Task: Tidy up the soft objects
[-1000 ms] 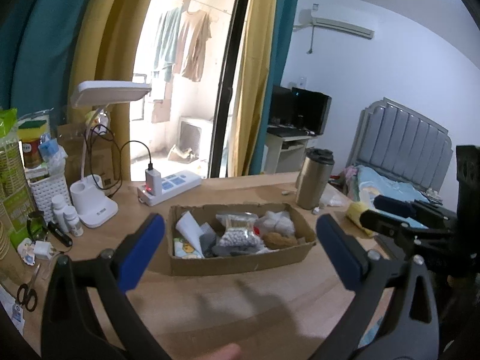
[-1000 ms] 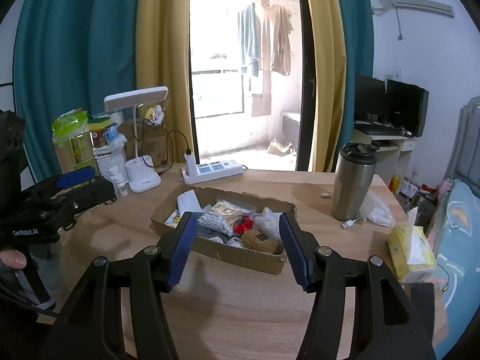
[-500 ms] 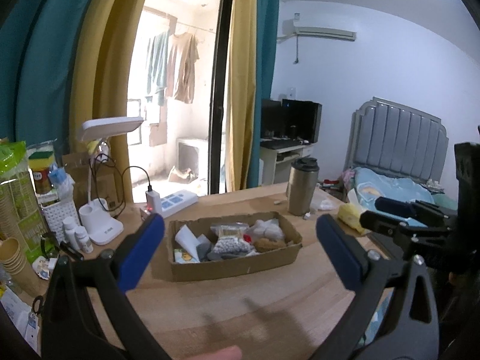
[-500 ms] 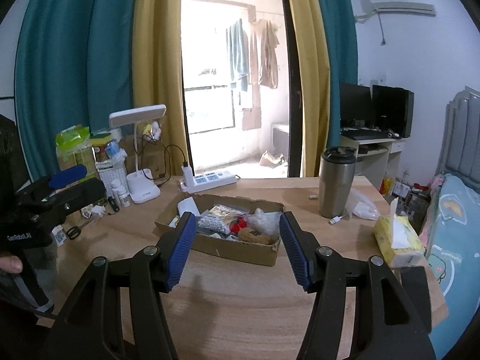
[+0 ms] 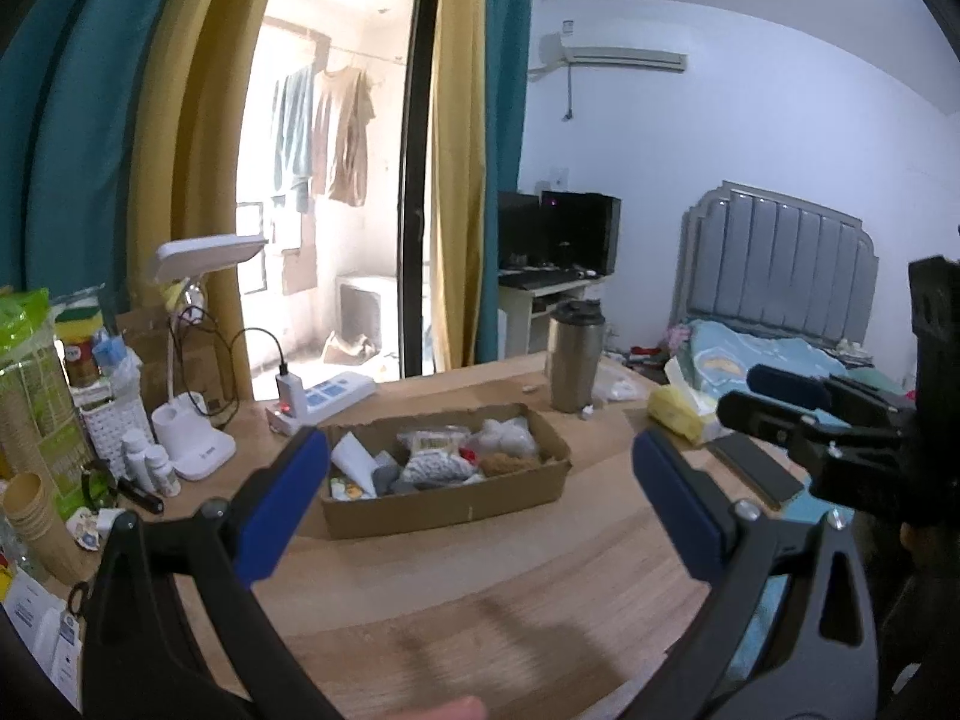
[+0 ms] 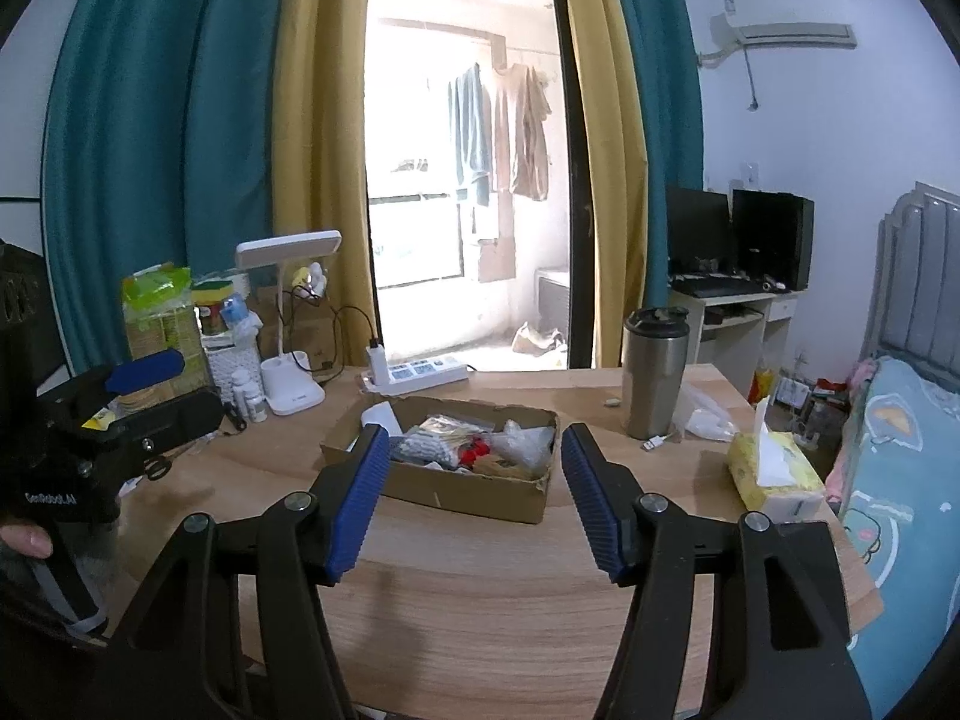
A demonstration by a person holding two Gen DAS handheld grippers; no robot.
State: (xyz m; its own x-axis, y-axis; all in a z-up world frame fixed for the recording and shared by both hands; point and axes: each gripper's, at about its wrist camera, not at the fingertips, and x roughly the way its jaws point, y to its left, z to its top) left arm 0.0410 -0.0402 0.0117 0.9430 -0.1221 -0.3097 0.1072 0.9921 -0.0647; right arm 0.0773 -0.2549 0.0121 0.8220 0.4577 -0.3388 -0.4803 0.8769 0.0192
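While both hands hover above wooden desk (image 6: 480,618), I note left to right: desk lamp (image 6: 288,324), white power strip (image 6: 420,371), cardboard box (image 6: 444,483) mid-desk holding soft objects (image 6: 474,444), steel tumbler (image 6: 654,375), yellow tissue pack (image 6: 774,471) near right edge. My left gripper (image 5: 480,483) wide open, nothing between pads. My right gripper (image 6: 471,495) about half open, empty. Box sits beyond both grippers' fingertips, untouched.

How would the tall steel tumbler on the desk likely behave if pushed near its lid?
The steel tumbler is tall and narrow-based, so it probably tips rather than slides. Its smooth metal wall likely feels slippery. Once toppled, its round body could roll.
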